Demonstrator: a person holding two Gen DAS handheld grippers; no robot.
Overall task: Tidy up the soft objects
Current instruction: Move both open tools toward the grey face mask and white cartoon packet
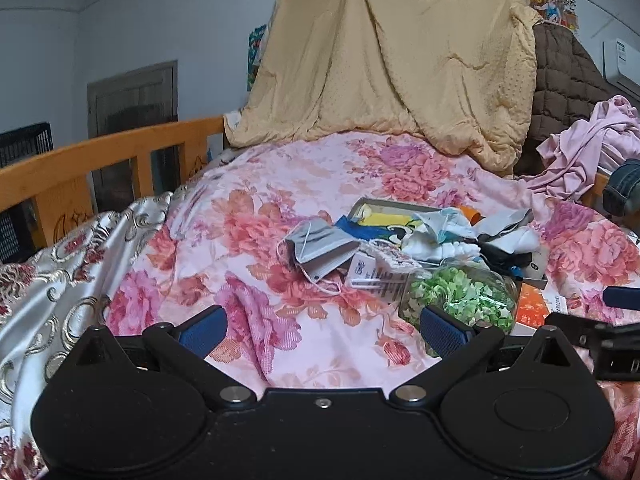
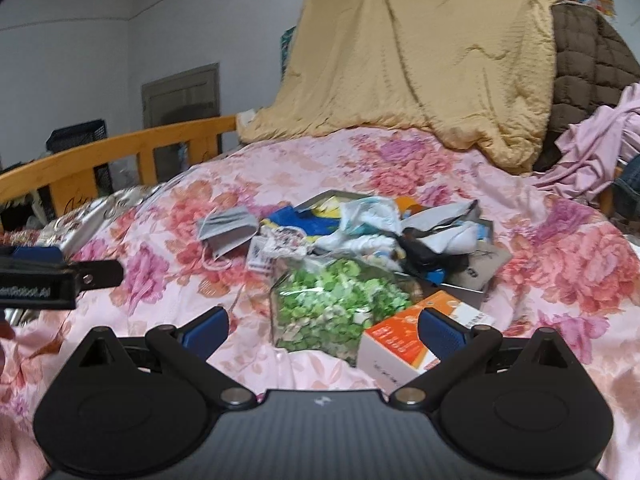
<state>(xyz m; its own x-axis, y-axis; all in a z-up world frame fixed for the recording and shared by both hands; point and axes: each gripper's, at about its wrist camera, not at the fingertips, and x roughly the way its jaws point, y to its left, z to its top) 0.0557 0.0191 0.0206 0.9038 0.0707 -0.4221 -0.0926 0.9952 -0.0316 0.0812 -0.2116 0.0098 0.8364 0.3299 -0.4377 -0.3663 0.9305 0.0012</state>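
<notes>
Grippers: my left [image 1: 322,330] and right [image 2: 322,330] both spread, empty | grey mask [image 1: 320,246] left of green bag [image 2: 336,306]; orange box [image 2: 404,340] right of it

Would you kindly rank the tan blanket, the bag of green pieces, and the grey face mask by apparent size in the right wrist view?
1. tan blanket, clearly largest.
2. bag of green pieces, though nearer the camera.
3. grey face mask, smallest.

— Was there room on the floral bedspread [image 1: 280,184]?
— Yes, its left and far parts lay bare.
— And right?
— The clutter pile [image 2: 372,232], a green bag [image 2: 340,304] and an orange box [image 2: 412,336] blocked it.
</notes>
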